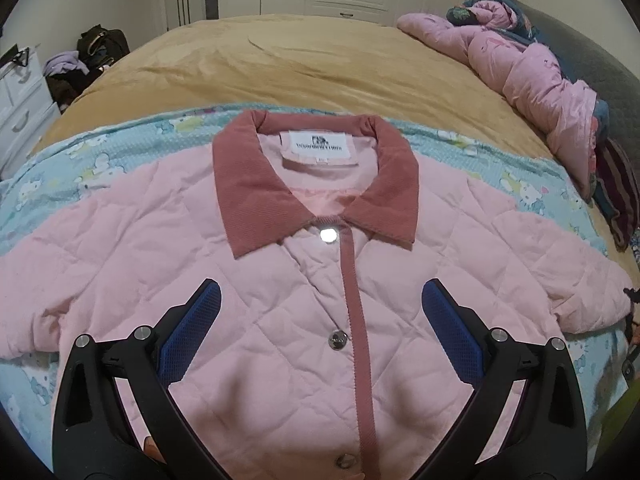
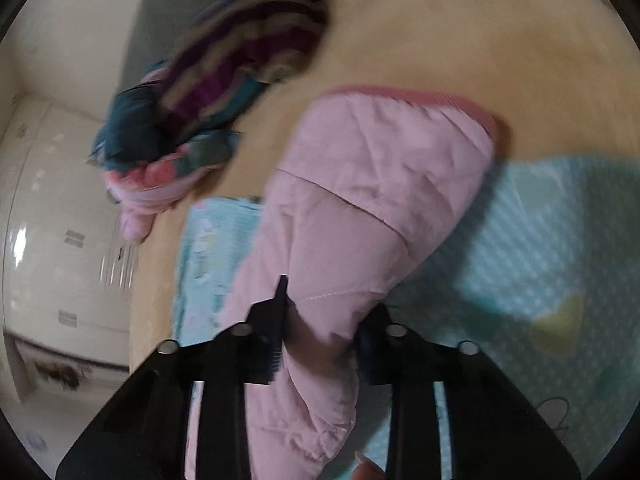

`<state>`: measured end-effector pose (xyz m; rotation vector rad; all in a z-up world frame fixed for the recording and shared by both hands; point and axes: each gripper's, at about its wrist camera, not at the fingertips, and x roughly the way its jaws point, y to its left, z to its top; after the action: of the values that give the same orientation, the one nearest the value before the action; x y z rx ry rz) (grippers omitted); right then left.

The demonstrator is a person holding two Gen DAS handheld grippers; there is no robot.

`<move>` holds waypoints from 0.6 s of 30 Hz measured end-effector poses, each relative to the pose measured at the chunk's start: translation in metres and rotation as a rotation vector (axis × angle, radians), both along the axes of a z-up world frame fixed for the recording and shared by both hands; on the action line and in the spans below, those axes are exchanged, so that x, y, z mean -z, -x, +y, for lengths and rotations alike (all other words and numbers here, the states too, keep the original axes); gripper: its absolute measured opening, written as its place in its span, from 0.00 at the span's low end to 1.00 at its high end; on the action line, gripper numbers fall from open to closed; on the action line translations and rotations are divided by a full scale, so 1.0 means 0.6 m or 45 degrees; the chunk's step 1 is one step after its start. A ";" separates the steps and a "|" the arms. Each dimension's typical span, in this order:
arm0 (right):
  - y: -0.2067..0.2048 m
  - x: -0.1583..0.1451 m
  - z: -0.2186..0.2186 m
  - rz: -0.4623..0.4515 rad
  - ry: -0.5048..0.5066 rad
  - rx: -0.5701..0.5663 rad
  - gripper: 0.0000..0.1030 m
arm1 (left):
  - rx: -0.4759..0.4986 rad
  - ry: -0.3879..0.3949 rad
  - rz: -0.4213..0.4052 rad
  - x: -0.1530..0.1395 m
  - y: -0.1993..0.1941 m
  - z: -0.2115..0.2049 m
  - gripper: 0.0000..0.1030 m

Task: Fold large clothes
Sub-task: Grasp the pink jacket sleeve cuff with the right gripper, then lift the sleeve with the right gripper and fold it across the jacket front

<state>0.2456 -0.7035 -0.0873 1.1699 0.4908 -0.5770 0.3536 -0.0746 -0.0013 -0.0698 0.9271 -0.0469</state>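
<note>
Left wrist view is showing a pink quilted jacket (image 1: pixel 280 280) lying front-up and buttoned on a light blue cartoon-print sheet (image 1: pixel 80 176), which is lying over a tan bedspread (image 1: pixel 280 64). Its dusty-rose collar (image 1: pixel 256 184) is sitting toward twelve o'clock, with a white label (image 1: pixel 316 146) showing inside the neck. The left gripper (image 1: pixel 320 300) is hovering above the chest of the jacket with its blue pads (image 1: pixel 192 336) standing wide apart and nothing between them. A bundle of pink bedding (image 1: pixel 532 76) is lying at about two o'clock near the bed's edge. Right wrist view, heavily blurred, is showing the right gripper (image 2: pixel 320 316) pinching a sleeve (image 2: pixel 360 208) of the same jacket, the pink fabric bunching between the two fingers and its rose-trimmed cuff (image 2: pixel 420 96) pointing toward one o'clock. A striped cloth (image 2: pixel 248 56) is lying at eleven o'clock on the bedspread.
</note>
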 end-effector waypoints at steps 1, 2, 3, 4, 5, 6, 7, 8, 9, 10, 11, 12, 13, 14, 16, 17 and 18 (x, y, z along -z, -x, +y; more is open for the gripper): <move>-0.007 -0.019 0.007 -0.028 0.035 -0.036 0.18 | -0.002 0.005 -0.004 -0.005 0.000 0.003 0.92; -0.013 -0.039 0.015 -0.045 0.072 -0.070 0.17 | -0.006 0.020 -0.008 -0.013 0.000 0.009 0.92; -0.017 -0.054 0.022 -0.064 0.095 -0.094 0.17 | -0.009 0.031 -0.009 -0.018 -0.001 0.011 0.92; -0.024 -0.075 0.031 -0.091 0.129 -0.132 0.16 | -0.013 0.041 -0.012 -0.025 -0.001 0.015 0.92; -0.028 -0.097 0.045 -0.105 0.167 -0.167 0.16 | -0.016 0.044 -0.018 -0.031 0.001 0.018 0.92; -0.036 -0.124 0.060 -0.119 0.216 -0.211 0.16 | -0.015 0.043 -0.032 -0.041 0.003 0.022 0.92; -0.038 -0.143 0.071 -0.139 0.248 -0.243 0.16 | -0.012 0.041 -0.038 -0.048 0.005 0.024 0.92; -0.044 -0.166 0.085 -0.161 0.285 -0.282 0.15 | -0.010 0.042 -0.040 -0.056 0.008 0.029 0.92; -0.046 -0.183 0.097 -0.174 0.311 -0.312 0.15 | -0.012 0.050 -0.041 -0.062 0.010 0.033 0.92; -0.053 -0.208 0.116 -0.193 0.353 -0.356 0.15 | -0.014 0.064 -0.043 -0.068 0.012 0.040 0.92; -0.058 -0.227 0.132 -0.211 0.383 -0.390 0.15 | -0.016 0.084 -0.051 -0.076 0.016 0.049 0.92; -0.065 -0.252 0.155 -0.231 0.427 -0.437 0.15 | -0.020 0.086 -0.060 -0.082 0.020 0.056 0.92; -0.070 -0.267 0.170 -0.239 0.458 -0.466 0.15 | -0.024 0.080 -0.065 -0.086 0.022 0.060 0.92; -0.075 -0.284 0.190 -0.248 0.492 -0.500 0.15 | -0.033 0.061 -0.077 -0.094 0.026 0.068 0.92; -0.082 -0.312 0.225 -0.264 0.545 -0.560 0.15 | -0.045 0.044 -0.086 -0.103 0.032 0.079 0.92; -0.086 -0.327 0.246 -0.273 0.575 -0.594 0.15 | -0.051 0.040 -0.092 -0.109 0.035 0.086 0.92; -0.092 -0.341 0.266 -0.280 0.607 -0.619 0.15 | -0.056 0.037 -0.097 -0.113 0.038 0.092 0.92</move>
<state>0.3005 -0.5441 0.1174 0.6149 0.3997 -0.1249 0.3307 -0.0192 0.0664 -0.1143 0.8482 -0.0219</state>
